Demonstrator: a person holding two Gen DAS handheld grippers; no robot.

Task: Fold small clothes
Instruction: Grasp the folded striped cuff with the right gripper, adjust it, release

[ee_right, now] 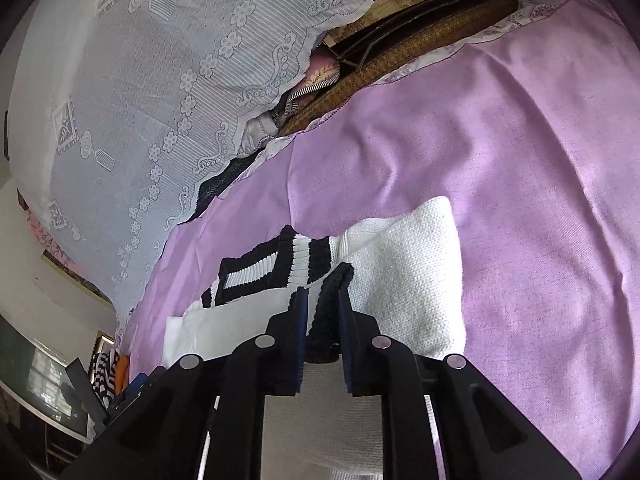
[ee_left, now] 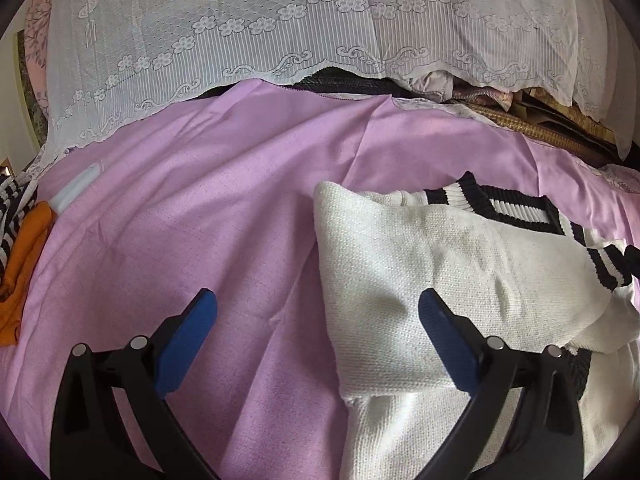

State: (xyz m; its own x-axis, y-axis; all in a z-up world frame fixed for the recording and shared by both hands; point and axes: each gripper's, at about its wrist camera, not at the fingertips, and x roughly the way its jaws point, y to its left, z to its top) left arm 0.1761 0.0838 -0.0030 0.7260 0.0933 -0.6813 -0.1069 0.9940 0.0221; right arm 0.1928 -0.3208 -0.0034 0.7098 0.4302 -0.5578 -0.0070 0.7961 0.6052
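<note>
At the far left edge of the left wrist view, a striped black-and-white garment (ee_left: 12, 216) and an orange garment (ee_left: 24, 276) lie bunched together on the pink bedsheet (ee_left: 200, 208), with a small white strip of cloth (ee_left: 78, 192) just beside them. The left tongs (ee_left: 316, 308) hang wide open above the sheet, holding nothing; the left blue pad (ee_left: 188, 340) is over bare sheet, the right one over the edge of the white knit sweater (ee_left: 420, 256). The sweater, trimmed in black-and-white ribbed bands at the collar (ee_left: 516, 208), lies partly folded on the right half of the sheet, one sleeve laid across its body. Behind the bed, a white lace cloth (ee_left: 280, 24) drapes over stacked items.

In the right wrist view, the right tongs (ee_right: 323, 300) are nearly closed, pinching a black ribbed edge of the sweater (ee_right: 404, 264) between their pads. The folded white knit lies just right of the tongs on the bedsheet (ee_right: 520, 160), the striped collar (ee_right: 256, 276) just left. The lace cloth (ee_right: 140, 80) fills the upper left.
</note>
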